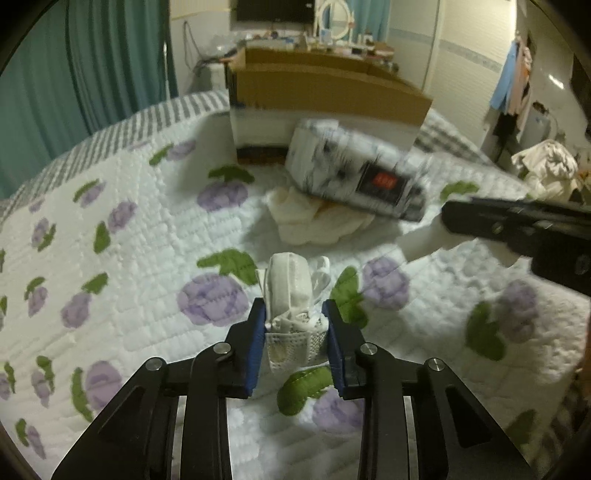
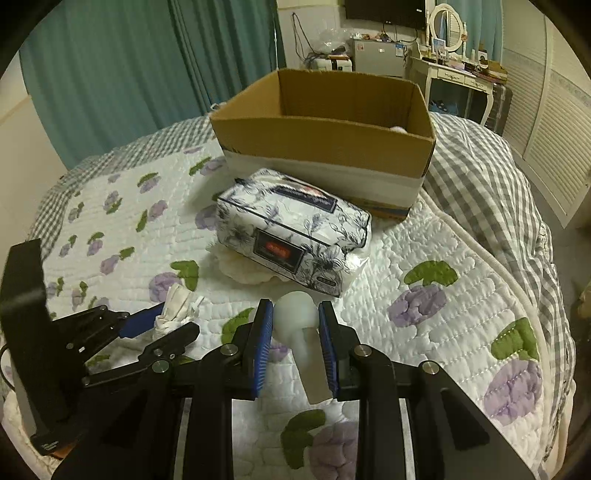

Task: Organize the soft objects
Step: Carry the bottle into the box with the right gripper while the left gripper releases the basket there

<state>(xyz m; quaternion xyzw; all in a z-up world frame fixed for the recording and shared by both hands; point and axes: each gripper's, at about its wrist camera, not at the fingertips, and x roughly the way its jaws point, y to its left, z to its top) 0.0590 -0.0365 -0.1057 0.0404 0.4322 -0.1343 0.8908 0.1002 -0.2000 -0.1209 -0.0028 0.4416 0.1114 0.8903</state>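
Observation:
My left gripper [image 1: 295, 326] is shut on a white folded mask bundle [image 1: 291, 291] above the quilt; it also shows in the right wrist view [image 2: 173, 321]. My right gripper [image 2: 295, 328] is shut on a white soft mushroom-shaped object [image 2: 299, 332], which shows at the right of the left wrist view [image 1: 424, 243]. A floral tissue pack [image 2: 295, 229] lies on a cream cloth [image 2: 247, 269] in front of the open cardboard box [image 2: 325, 136]. In the left wrist view the tissue pack [image 1: 354, 170] is blurred.
The floral quilt [image 2: 424, 240] covers the bed, with a grey checked blanket [image 2: 480, 166] to the right. Teal curtains [image 2: 129, 62] hang behind. A dressing table with a mirror [image 2: 447, 26] stands at the back right. Something white lies inside the box at its right corner.

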